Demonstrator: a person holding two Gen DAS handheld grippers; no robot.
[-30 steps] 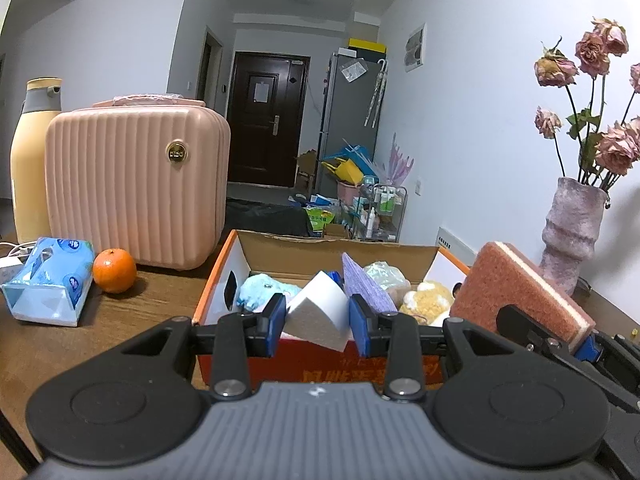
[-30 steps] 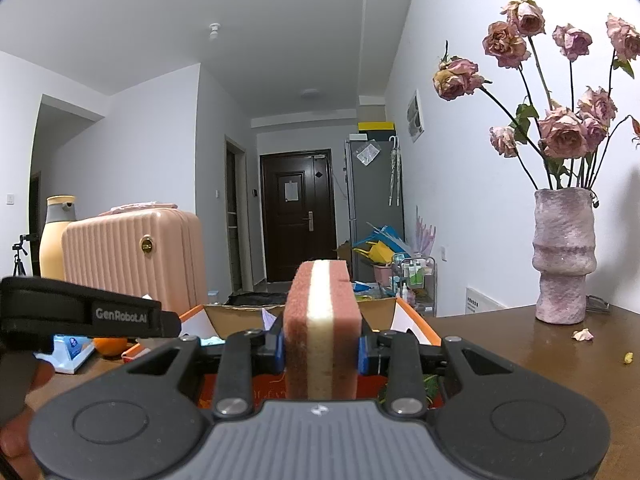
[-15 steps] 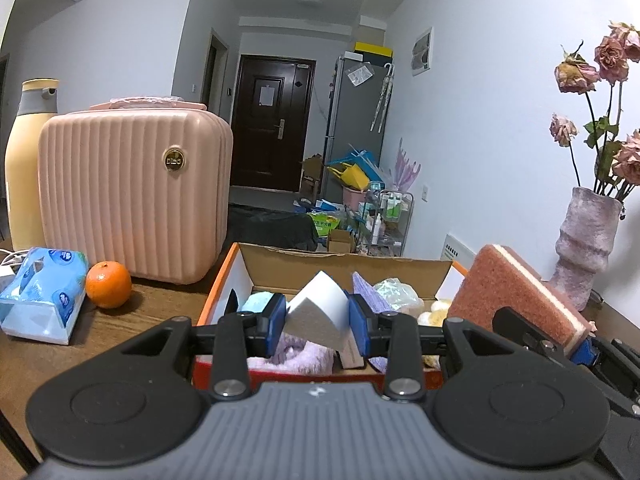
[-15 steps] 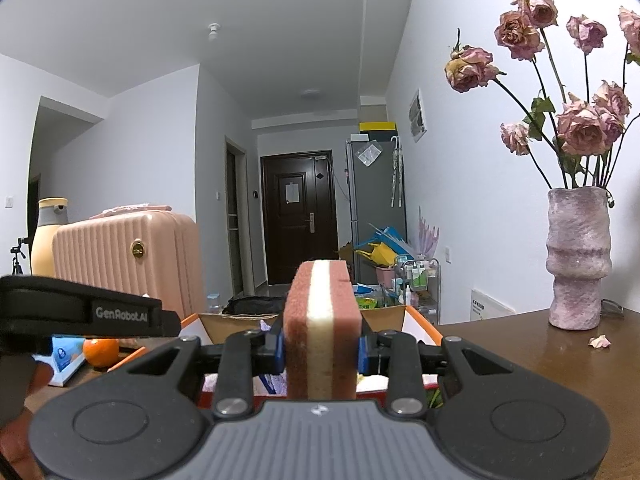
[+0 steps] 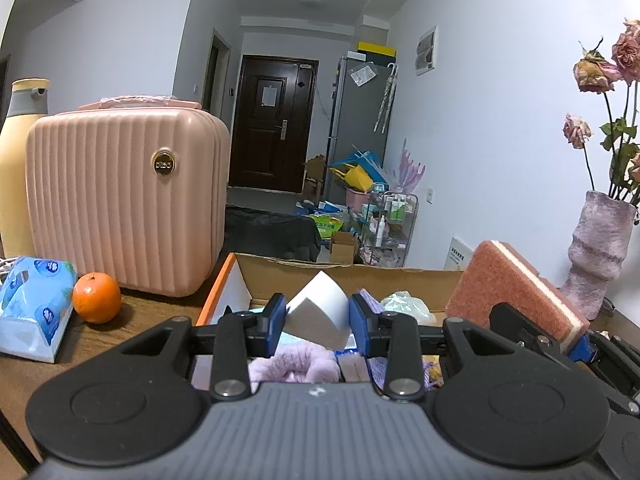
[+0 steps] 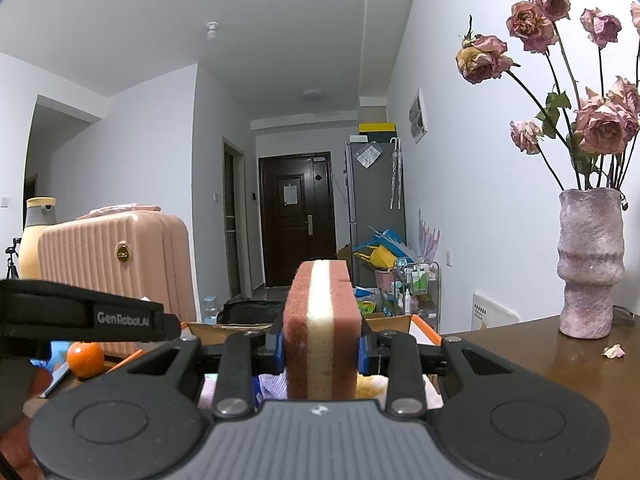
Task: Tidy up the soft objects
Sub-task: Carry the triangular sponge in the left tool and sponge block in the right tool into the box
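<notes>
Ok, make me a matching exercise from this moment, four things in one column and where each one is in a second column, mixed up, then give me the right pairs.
Things:
1. white foam sponge wedge
2. pink and cream layered scrub sponge
3. round orange fruit
4. fluffy lilac plush cloth

Places:
A. on the wooden table, between the blue tissue pack and the ribbed pink suitcase
B. clamped in the right gripper
C. inside the orange cardboard box
D. clamped in the left gripper

Pairs: 1-D, 2-B, 3-A, 4-C
</notes>
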